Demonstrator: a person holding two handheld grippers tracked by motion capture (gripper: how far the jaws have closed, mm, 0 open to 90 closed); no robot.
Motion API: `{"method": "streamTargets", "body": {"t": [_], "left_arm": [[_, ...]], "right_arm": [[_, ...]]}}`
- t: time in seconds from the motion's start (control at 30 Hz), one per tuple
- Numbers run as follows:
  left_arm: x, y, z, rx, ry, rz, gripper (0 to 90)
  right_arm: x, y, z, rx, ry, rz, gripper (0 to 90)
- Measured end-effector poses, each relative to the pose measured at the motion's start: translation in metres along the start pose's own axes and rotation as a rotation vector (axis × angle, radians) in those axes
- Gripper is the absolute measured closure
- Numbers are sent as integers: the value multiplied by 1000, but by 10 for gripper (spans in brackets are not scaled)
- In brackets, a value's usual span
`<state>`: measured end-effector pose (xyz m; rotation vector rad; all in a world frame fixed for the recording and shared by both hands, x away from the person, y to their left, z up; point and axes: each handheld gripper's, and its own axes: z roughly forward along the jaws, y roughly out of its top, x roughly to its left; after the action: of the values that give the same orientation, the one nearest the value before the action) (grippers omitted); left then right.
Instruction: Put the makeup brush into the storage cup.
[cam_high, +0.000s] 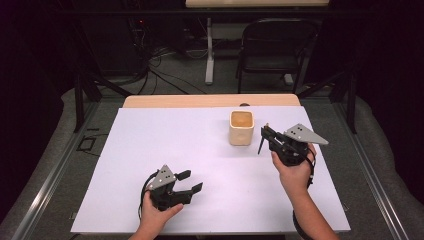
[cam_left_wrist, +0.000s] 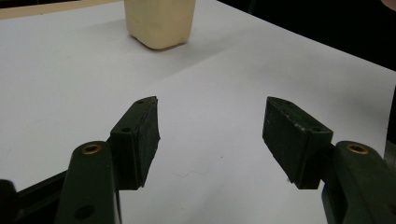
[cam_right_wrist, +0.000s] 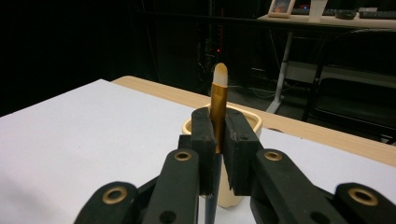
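Dark room with a folding chair (cam_high: 276, 47) and loose cables on the floor at the top of the high view; below it a wooden bench (cam_high: 210, 100) carries a white sheet (cam_high: 200, 150) that fills the middle of the frame.

At lower left of the high view, the left hand (cam_high: 155, 215) grips the left tongs (cam_high: 187, 182) low over the sheet, pointing toward the right of the frame. Their jaws stand wide apart with nothing between them, and in the left gripper view the bare sheet shows through the gap.

At centre right, the right hand (cam_high: 292, 170) holds the right tongs (cam_high: 263, 131) raised and aimed at the upper left, just beside a cream square cup (cam_high: 241, 127) standing upright on the sheet. These tongs are clamped on a thin brush (cam_right_wrist: 218, 105). It stands roughly upright between the jaws: gold ferrule, pale rounded tip on top, dark handle hanging below. In the high view the handle slants down toward the sheet, apart from the cup.
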<state>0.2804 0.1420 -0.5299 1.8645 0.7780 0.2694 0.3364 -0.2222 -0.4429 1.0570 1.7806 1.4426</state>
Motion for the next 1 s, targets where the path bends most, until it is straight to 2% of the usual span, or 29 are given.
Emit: {"method": "streamTargets", "body": {"t": [0.27, 0.63, 1.0], "left_arm": [[1, 0, 0, -2, -7, -4, 364], [1, 0, 0, -4, -6, -9, 364], [1, 0, 0, -8, -2, -14, 364]], "right_arm": [[-9, 6, 10, 1, -6, 30, 834], [-17, 15, 23, 12, -32, 28, 834], [-25, 19, 37, 63, -73, 9, 834]]}}
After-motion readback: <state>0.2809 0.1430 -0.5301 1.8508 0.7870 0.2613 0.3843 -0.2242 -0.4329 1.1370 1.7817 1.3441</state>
